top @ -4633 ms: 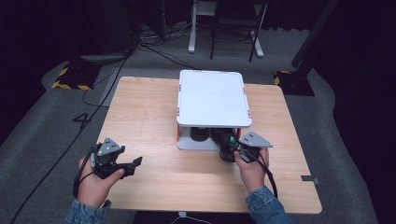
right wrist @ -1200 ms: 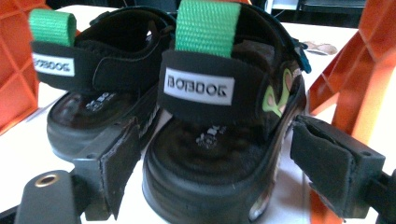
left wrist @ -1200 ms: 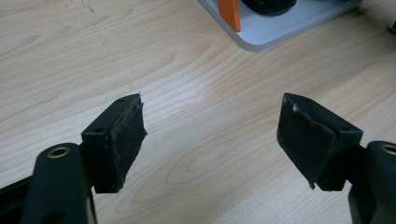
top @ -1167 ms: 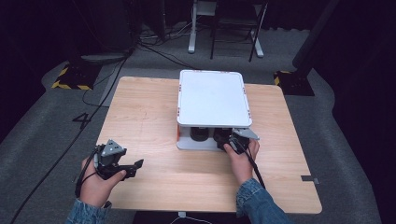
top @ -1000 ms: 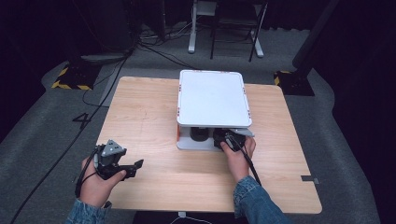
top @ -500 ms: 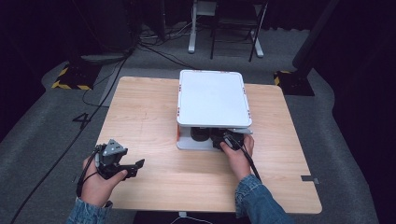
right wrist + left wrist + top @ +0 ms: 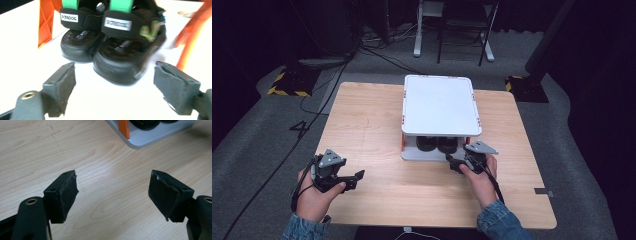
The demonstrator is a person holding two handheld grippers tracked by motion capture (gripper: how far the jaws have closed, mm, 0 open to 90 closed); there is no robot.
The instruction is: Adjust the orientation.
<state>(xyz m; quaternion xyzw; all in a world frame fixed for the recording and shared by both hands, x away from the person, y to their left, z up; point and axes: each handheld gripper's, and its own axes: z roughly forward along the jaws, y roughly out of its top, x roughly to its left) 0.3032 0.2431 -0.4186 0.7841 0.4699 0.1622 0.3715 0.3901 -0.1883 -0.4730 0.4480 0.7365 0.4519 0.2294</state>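
A pair of black sandals (image 7: 437, 144) with green straps stands side by side on the lower level of a white shelf (image 7: 439, 105) with orange posts. In the right gripper view, the left sandal (image 7: 77, 42) and the right sandal (image 7: 125, 57) lie just beyond the jaws. My right gripper (image 7: 453, 164) (image 7: 113, 80) hovers in front of the shelf's opening. It is open; its jaws have just been closing a little, with nothing between them. My left gripper (image 7: 354, 177) (image 7: 112, 192) rests open over bare wood at the front left.
The shelf's white base (image 7: 155, 135) and an orange post (image 7: 124, 128) lie ahead of the left gripper. The wooden table (image 7: 372, 125) has bare surface left of the shelf and along the front. Cables and chair legs are on the floor behind.
My right gripper has drawn back out of the shelf's lower level toward the person and slightly right. The sandals stay on the shelf. The left gripper has not moved.
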